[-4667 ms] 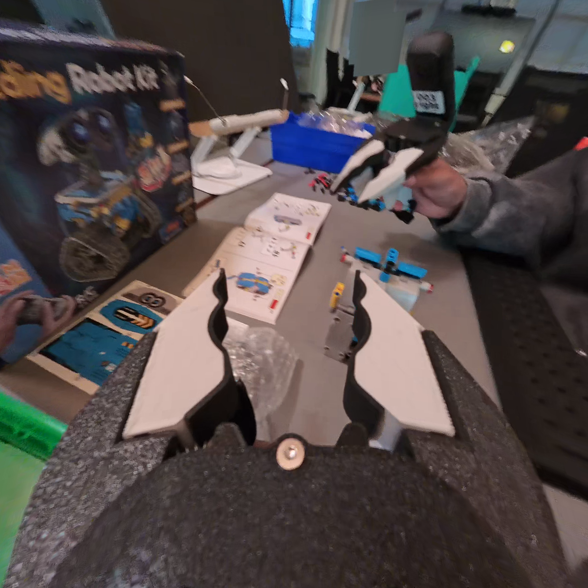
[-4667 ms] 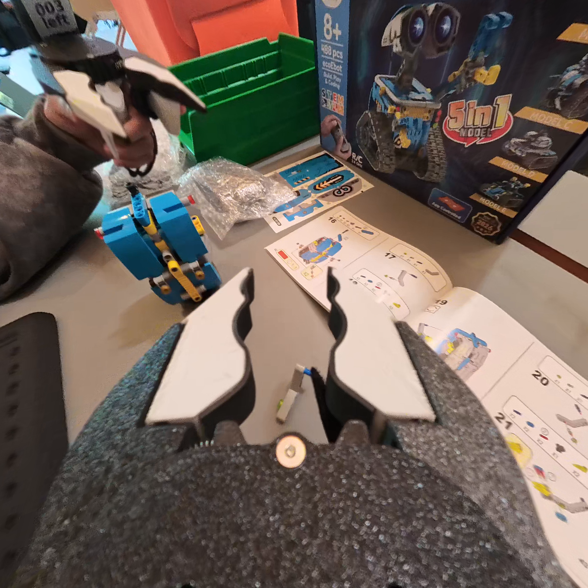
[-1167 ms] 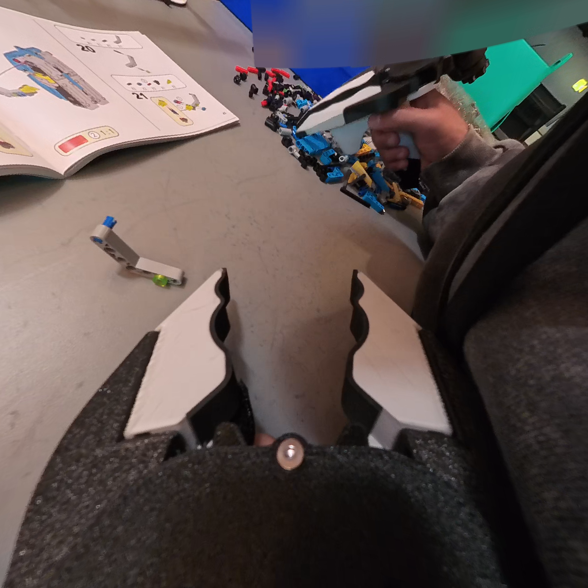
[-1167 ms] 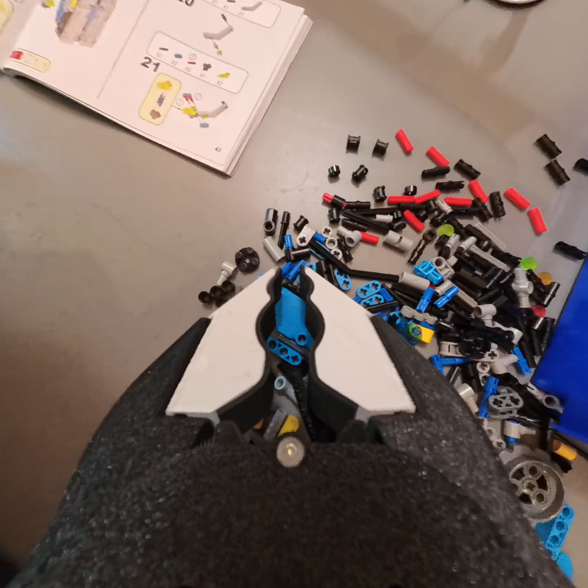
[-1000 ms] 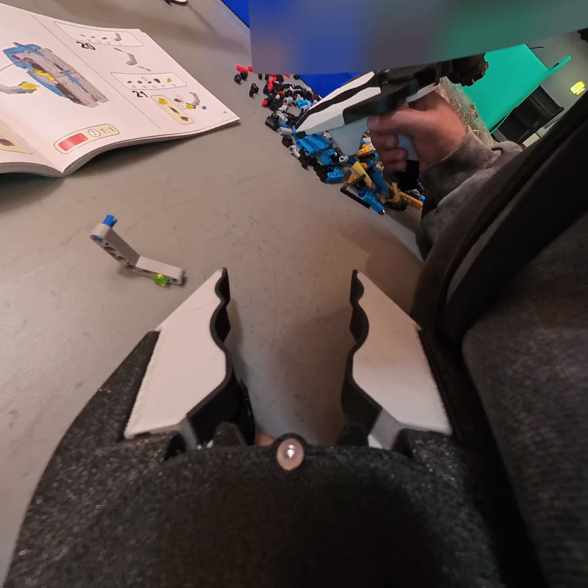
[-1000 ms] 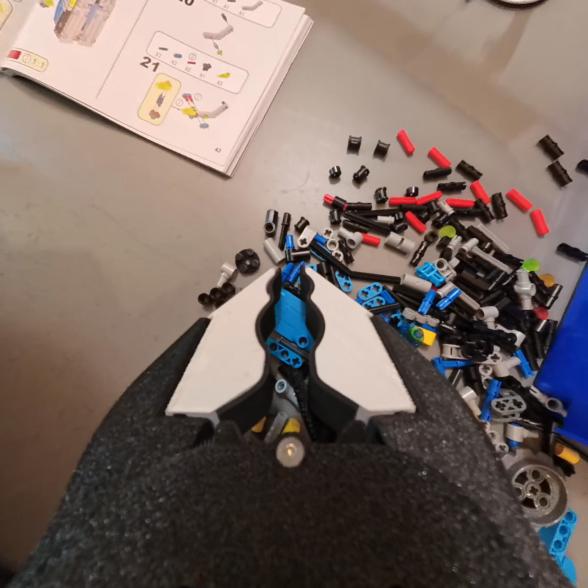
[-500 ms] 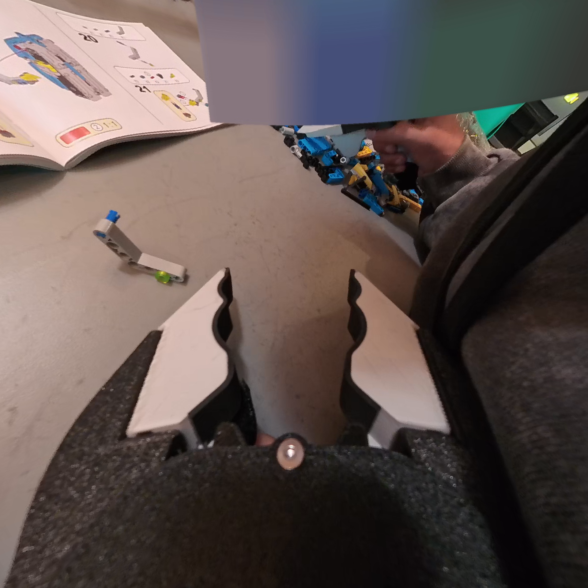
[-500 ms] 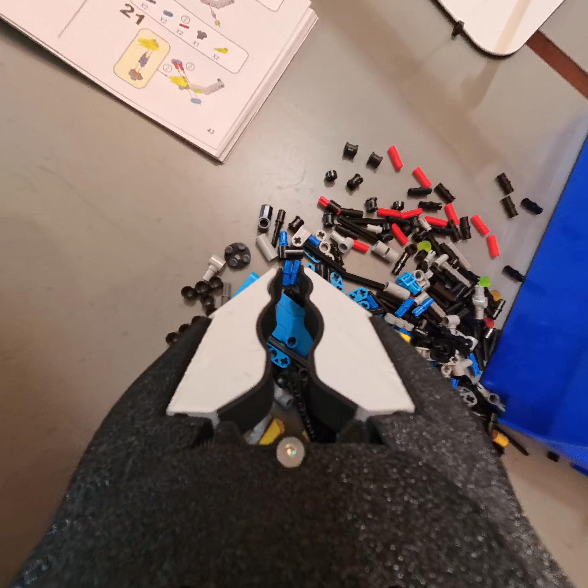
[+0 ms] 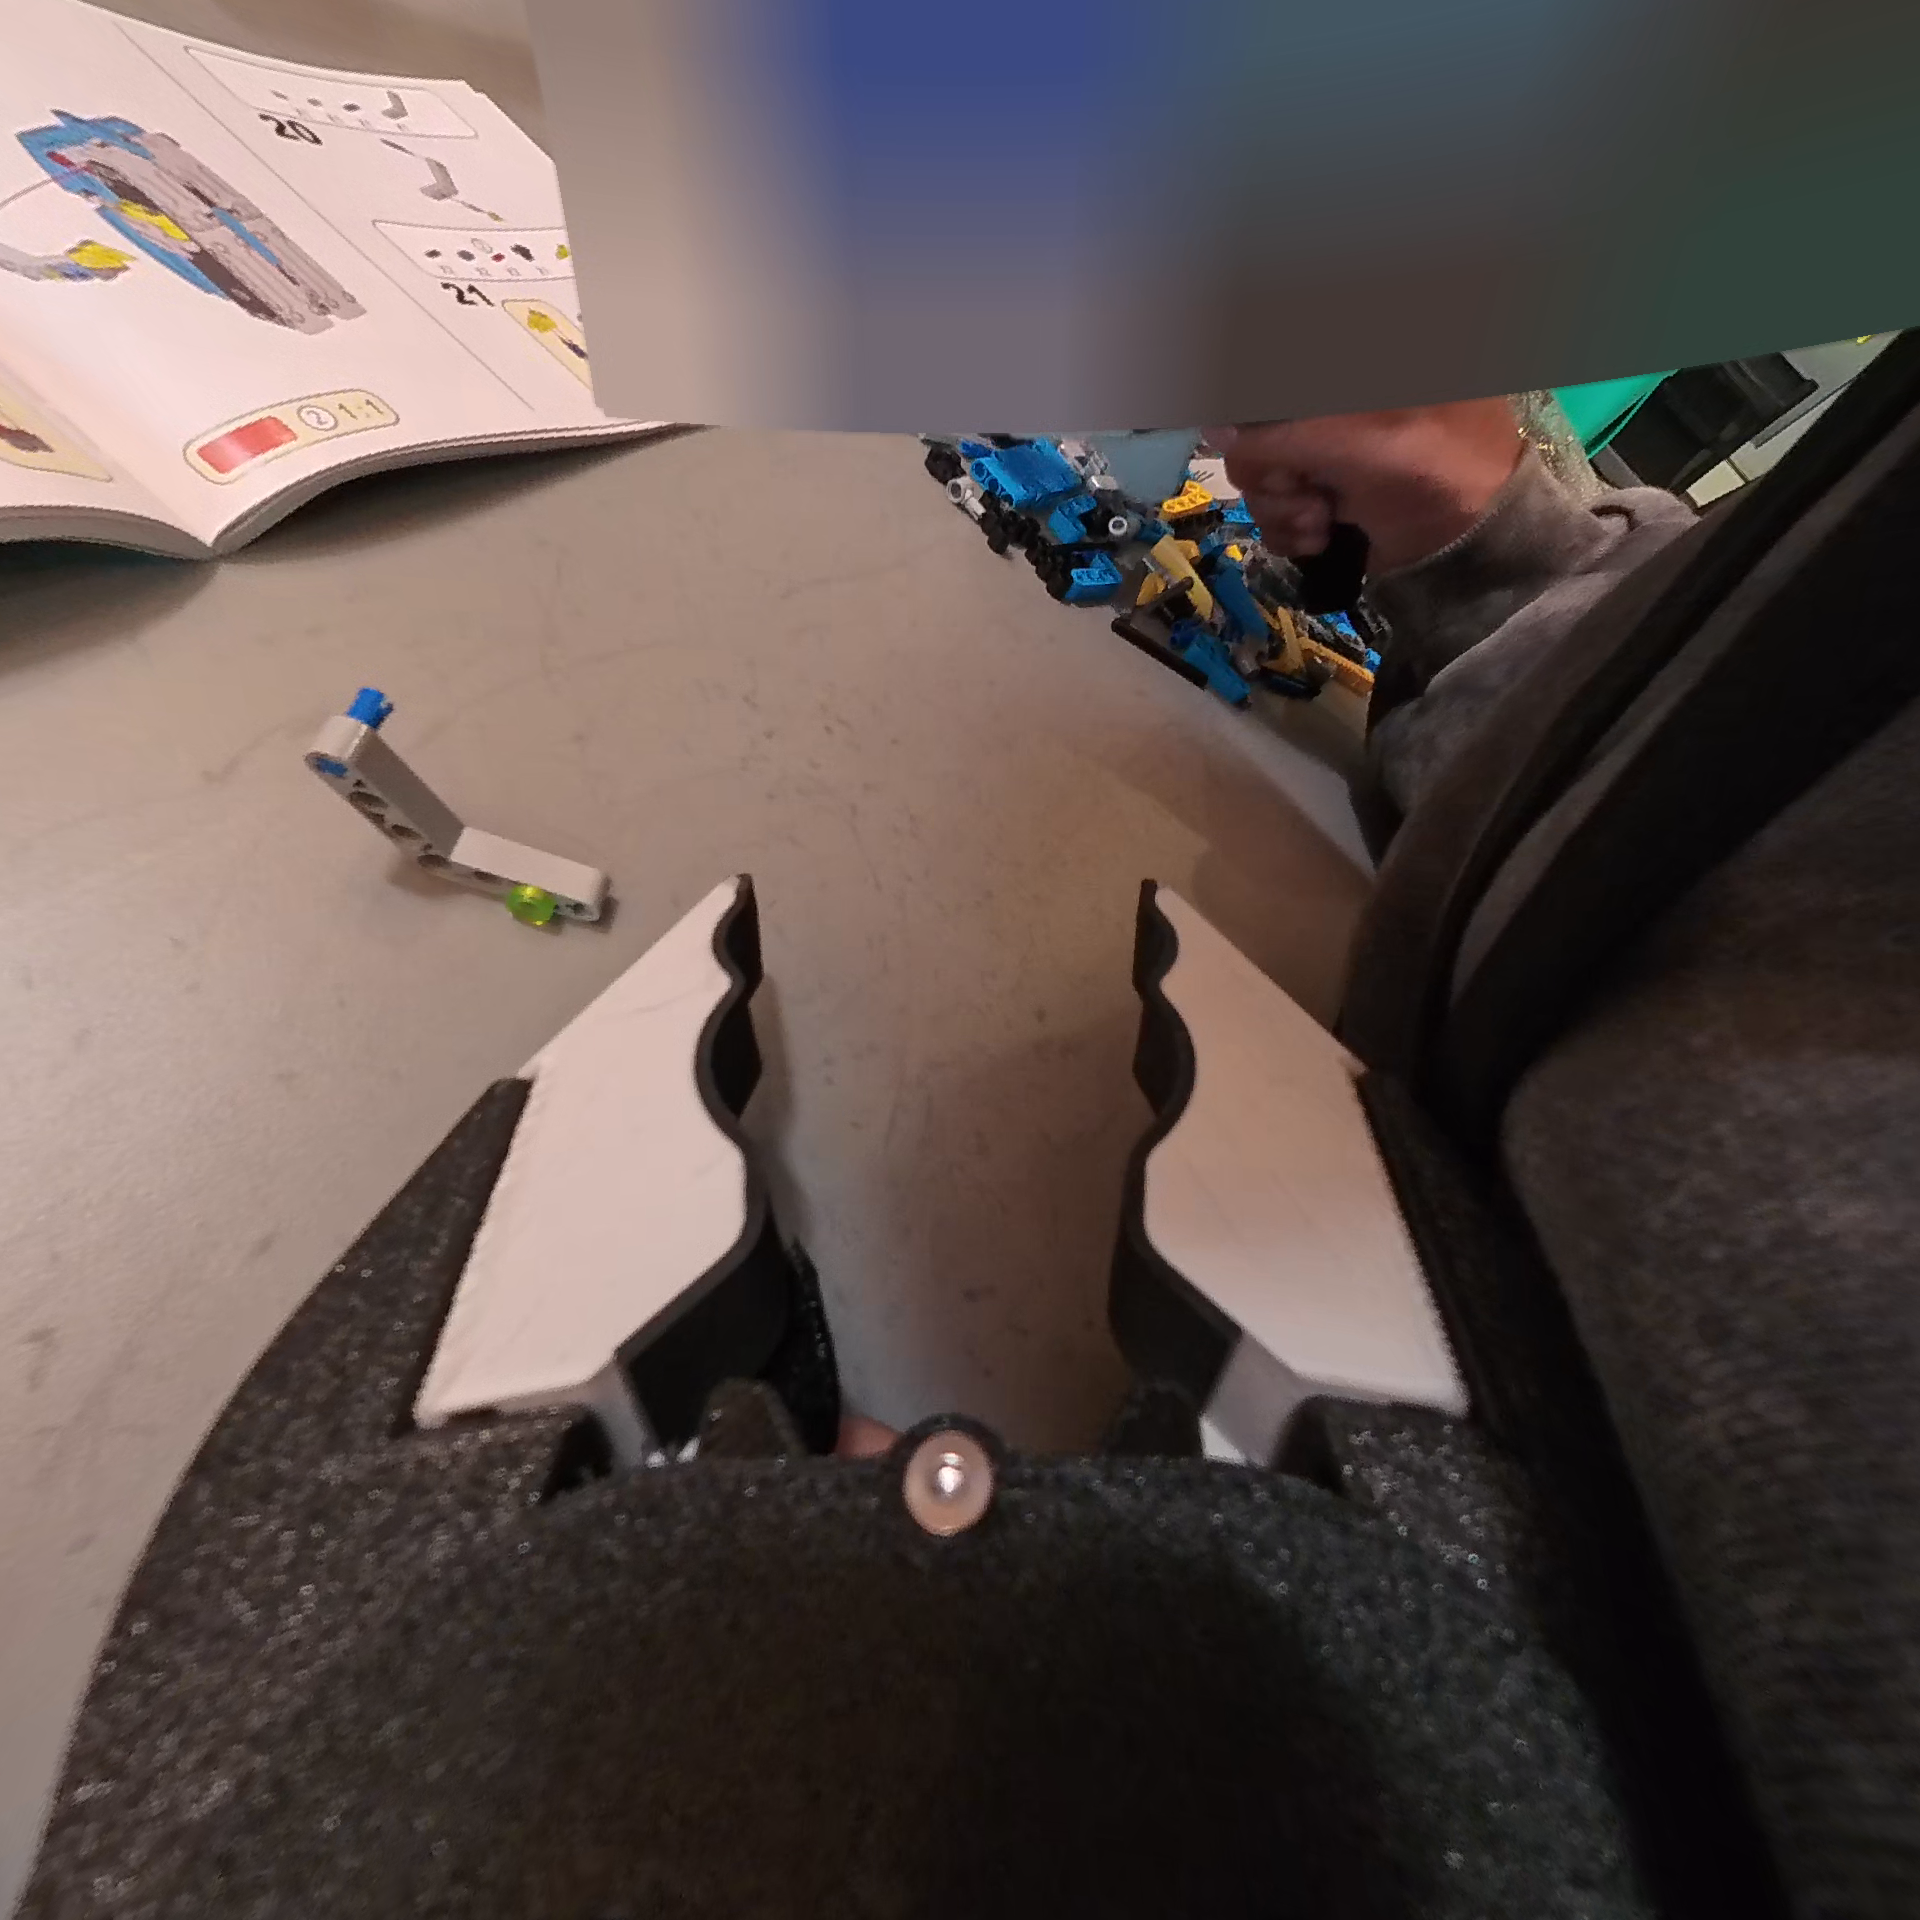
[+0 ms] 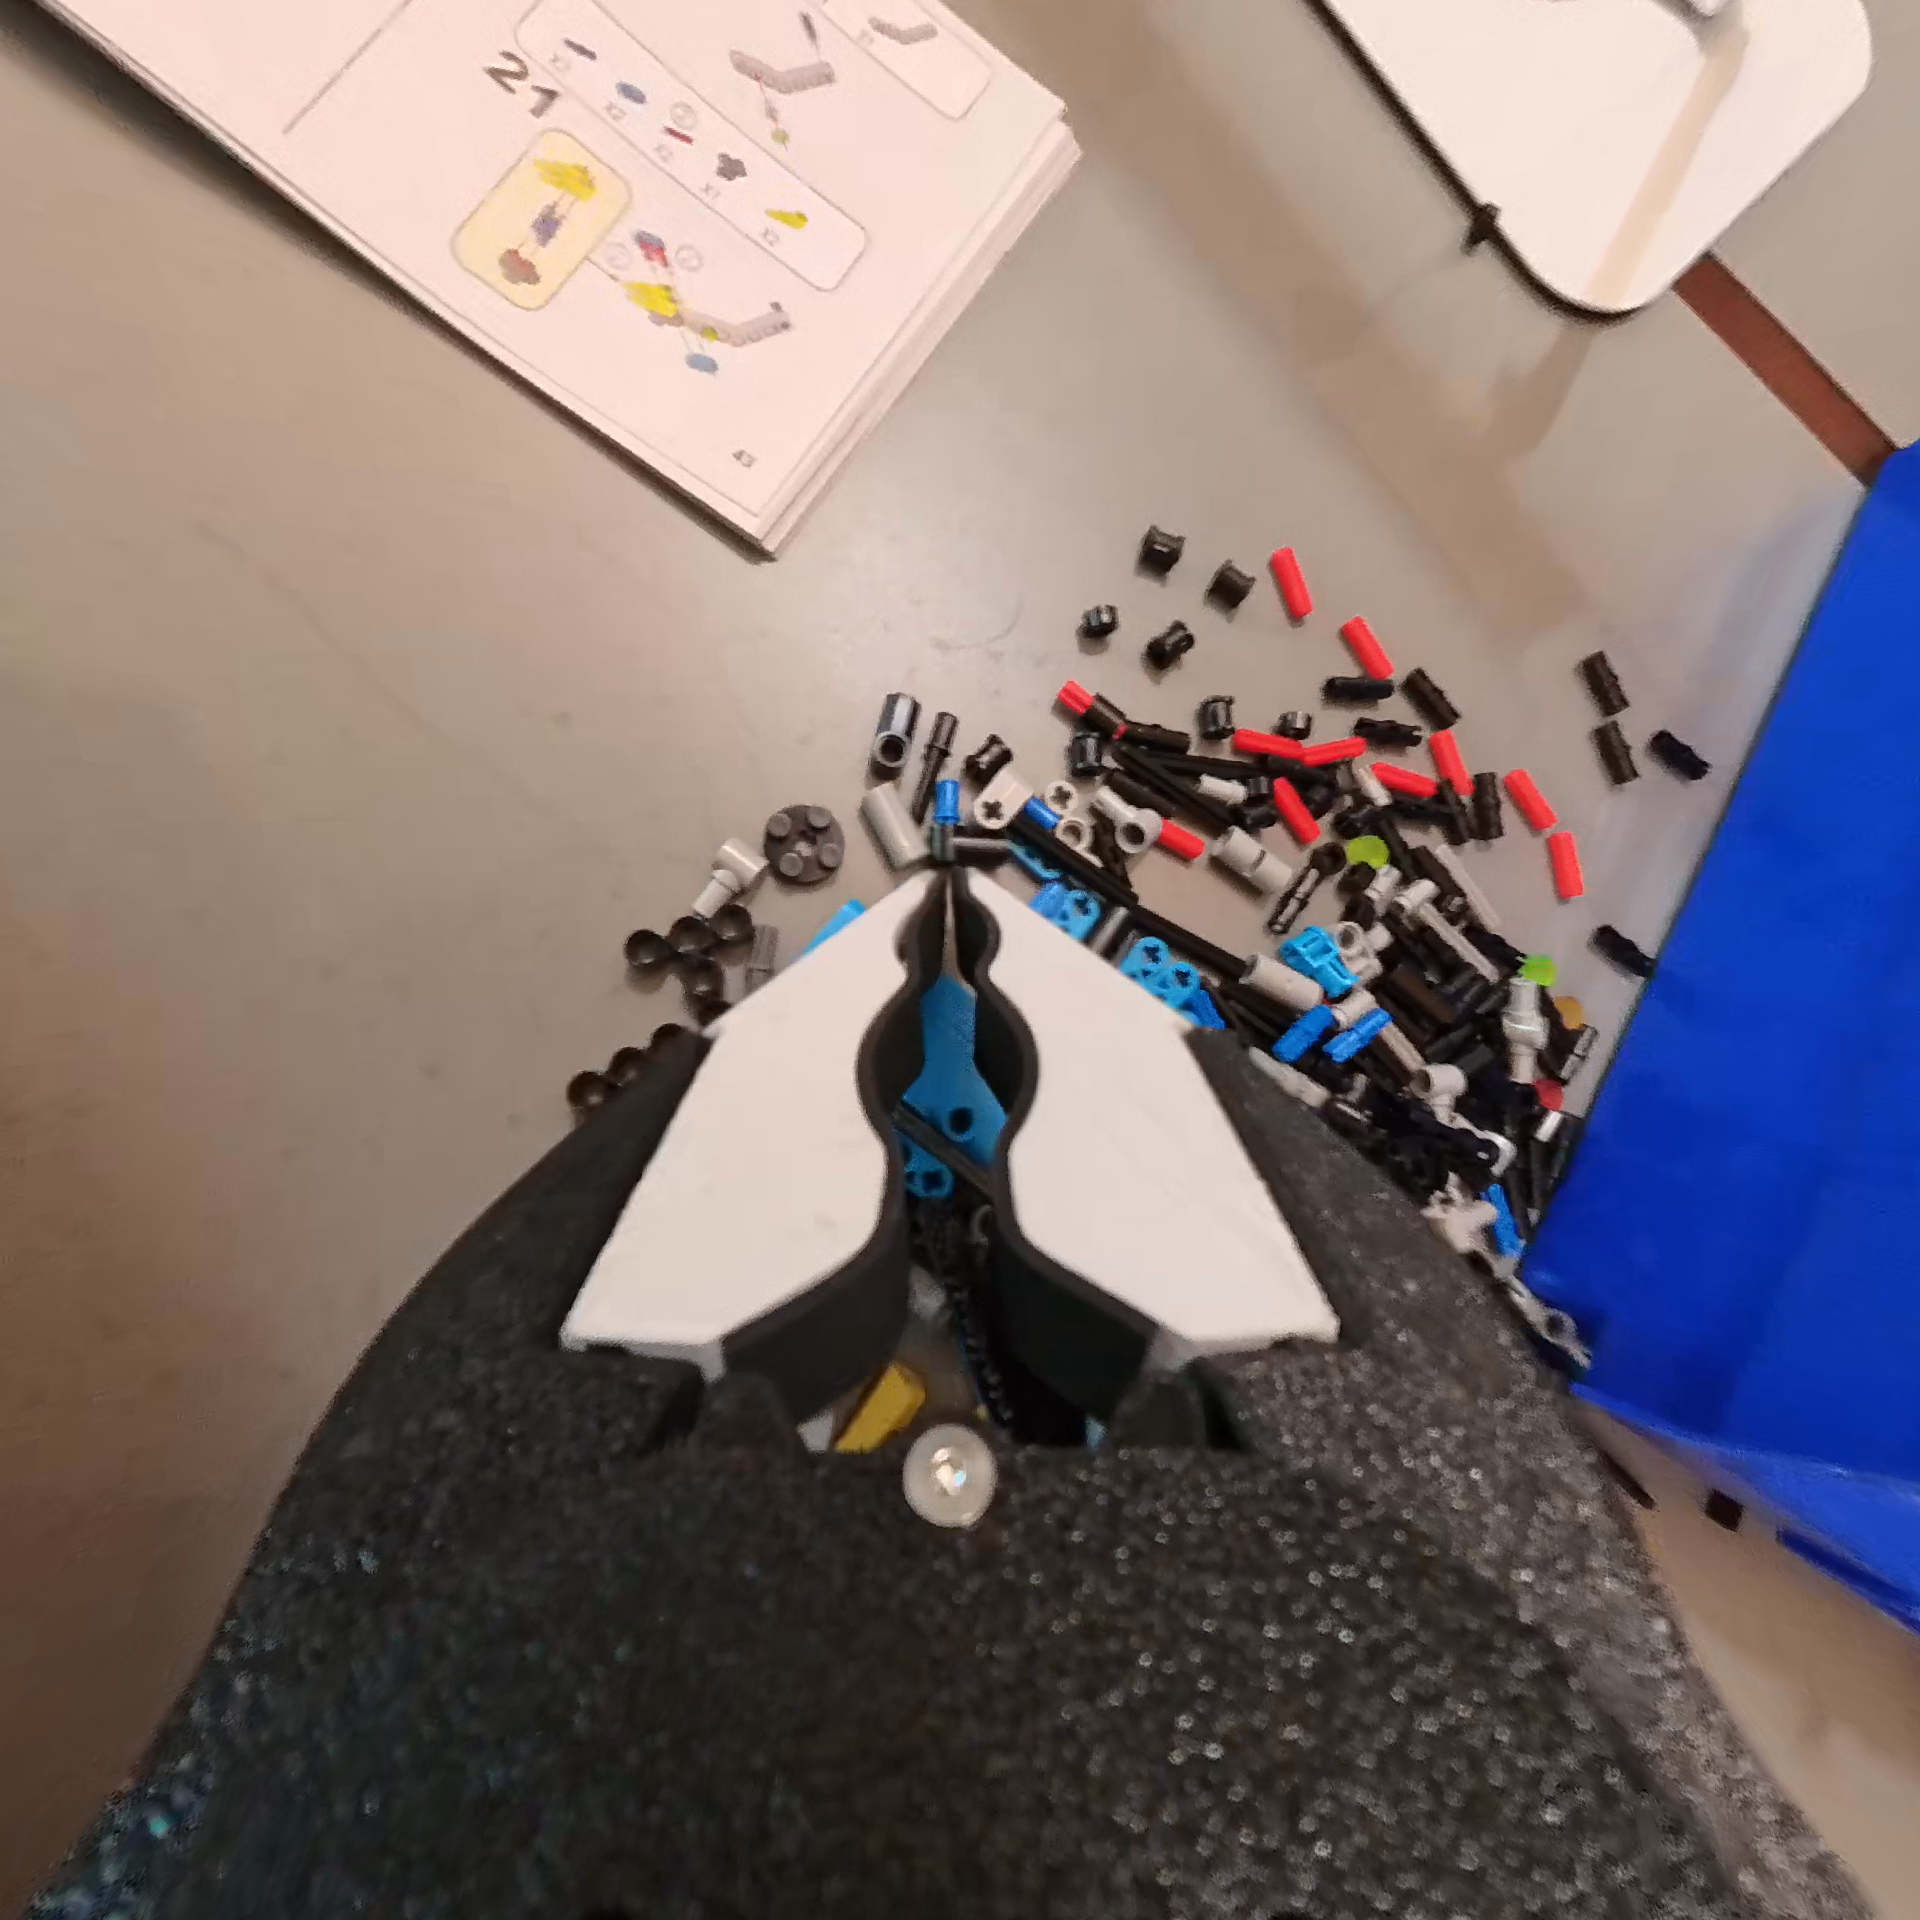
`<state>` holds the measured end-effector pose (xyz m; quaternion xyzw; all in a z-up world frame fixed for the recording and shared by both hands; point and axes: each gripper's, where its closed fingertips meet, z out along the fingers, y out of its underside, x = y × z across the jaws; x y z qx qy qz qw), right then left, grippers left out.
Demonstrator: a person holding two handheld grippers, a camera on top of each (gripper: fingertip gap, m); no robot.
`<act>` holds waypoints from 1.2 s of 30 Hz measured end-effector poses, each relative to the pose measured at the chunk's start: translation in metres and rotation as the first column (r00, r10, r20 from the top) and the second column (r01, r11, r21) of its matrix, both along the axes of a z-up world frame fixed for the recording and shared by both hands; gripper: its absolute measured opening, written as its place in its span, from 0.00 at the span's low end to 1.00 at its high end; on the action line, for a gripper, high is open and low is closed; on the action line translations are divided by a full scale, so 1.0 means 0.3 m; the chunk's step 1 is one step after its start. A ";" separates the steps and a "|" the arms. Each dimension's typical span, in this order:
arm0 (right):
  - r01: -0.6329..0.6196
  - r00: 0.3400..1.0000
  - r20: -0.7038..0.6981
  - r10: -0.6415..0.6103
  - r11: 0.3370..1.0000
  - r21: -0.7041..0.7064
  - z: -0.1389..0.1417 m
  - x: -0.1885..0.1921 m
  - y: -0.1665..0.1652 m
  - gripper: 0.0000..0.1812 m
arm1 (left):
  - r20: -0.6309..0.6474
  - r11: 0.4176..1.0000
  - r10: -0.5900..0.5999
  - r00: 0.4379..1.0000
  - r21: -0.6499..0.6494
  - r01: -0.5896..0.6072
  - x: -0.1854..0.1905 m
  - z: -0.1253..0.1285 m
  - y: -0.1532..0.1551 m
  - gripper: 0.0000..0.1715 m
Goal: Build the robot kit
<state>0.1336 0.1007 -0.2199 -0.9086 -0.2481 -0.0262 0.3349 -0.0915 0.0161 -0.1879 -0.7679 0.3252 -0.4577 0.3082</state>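
Since half a second earlier, the right gripper [image 10: 948,883] was clenched fully on a blue pin [image 10: 945,805] above the parts pile [image 10: 1351,914]. The left gripper [image 9: 945,894] was held agape; a grey beam [image 9: 447,831] lay at 10 o'clock.

The table [image 9: 831,675] is plain grey. A pale grey angled beam [image 9: 447,821] carries a blue pin and a lime-green stud. The open booklet [image 10: 644,208] is white with coloured diagrams. The loose pieces [image 10: 1299,831] are black, red, blue and grey beside a blue bin [image 10: 1766,1039].
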 end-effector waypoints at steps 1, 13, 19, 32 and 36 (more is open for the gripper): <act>-0.008 1.000 -0.022 0.008 1.000 -0.003 0.000 -0.011 -0.002 0.03 | 0.000 1.000 0.000 1.000 0.000 0.000 0.000 0.000 0.000 0.42; 0.000 0.996 -0.094 -0.005 0.999 -0.053 -0.021 -0.020 -0.016 0.02 | 0.004 1.000 0.002 1.000 -0.002 -0.002 -0.001 0.001 0.000 0.42; 0.008 0.987 -0.163 -0.007 1.000 0.006 0.042 -0.025 -0.002 0.04 | 0.004 1.000 0.004 1.000 -0.003 -0.004 -0.002 0.000 0.002 0.42; 0.004 0.991 -0.135 -0.015 0.996 -0.085 -0.033 -0.007 -0.026 0.03 | 0.004 1.000 0.002 1.000 0.001 -0.002 -0.001 0.001 0.001 0.42; 0.003 0.994 -0.108 -0.011 0.997 -0.074 -0.030 -0.006 -0.022 0.02 | 0.004 1.000 0.003 1.000 0.000 -0.003 -0.001 0.000 0.001 0.42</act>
